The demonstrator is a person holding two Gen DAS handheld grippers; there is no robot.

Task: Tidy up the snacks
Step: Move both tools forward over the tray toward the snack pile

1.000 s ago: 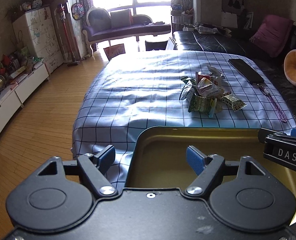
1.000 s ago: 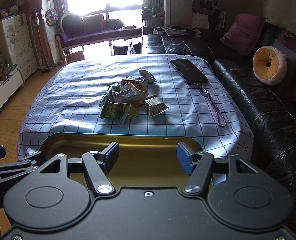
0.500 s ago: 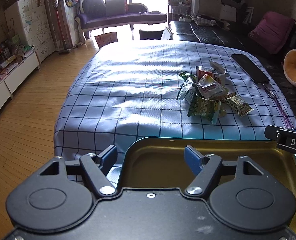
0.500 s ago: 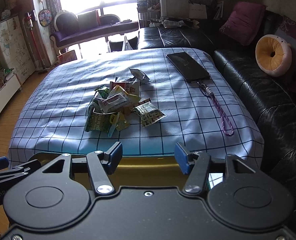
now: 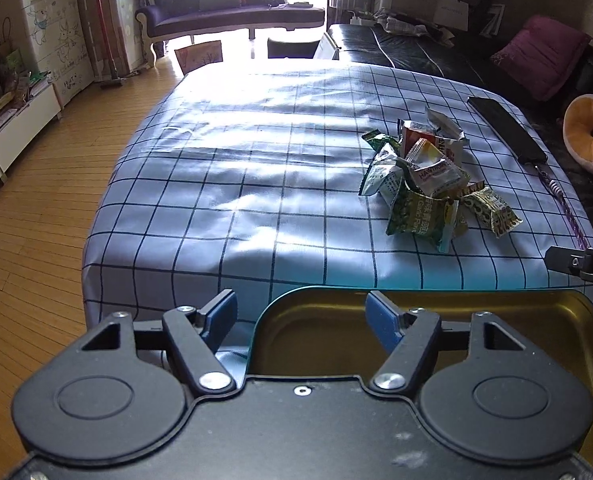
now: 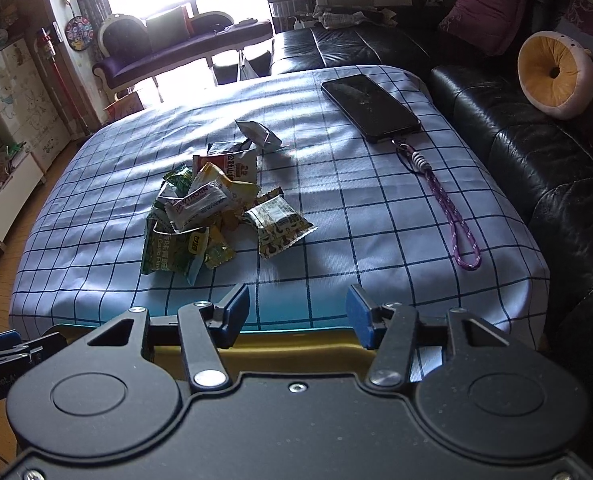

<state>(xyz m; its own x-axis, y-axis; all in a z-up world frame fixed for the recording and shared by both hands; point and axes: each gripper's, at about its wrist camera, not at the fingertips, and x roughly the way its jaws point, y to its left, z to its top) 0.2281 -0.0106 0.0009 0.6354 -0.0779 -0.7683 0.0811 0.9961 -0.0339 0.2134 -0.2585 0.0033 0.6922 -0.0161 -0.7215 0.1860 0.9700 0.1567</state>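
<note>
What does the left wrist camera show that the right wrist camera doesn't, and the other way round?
Only the left wrist view shows the gold tin's hollow inside, and the wooden floor broadly. Only the right wrist view shows the phone's full screen and whole purple strap. Both show the snack pile on the checked cloth, the ring cushion, and open, empty jaws.

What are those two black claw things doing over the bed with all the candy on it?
A person holds the left gripper and the right gripper above a gold metal tin at the near edge of the blue checked cloth. Both sets of jaws have just been closing a little but grip nothing. The pile of crinkly snack packets lies untouched on the cloth, beside a black phone with a purple strap.
</note>
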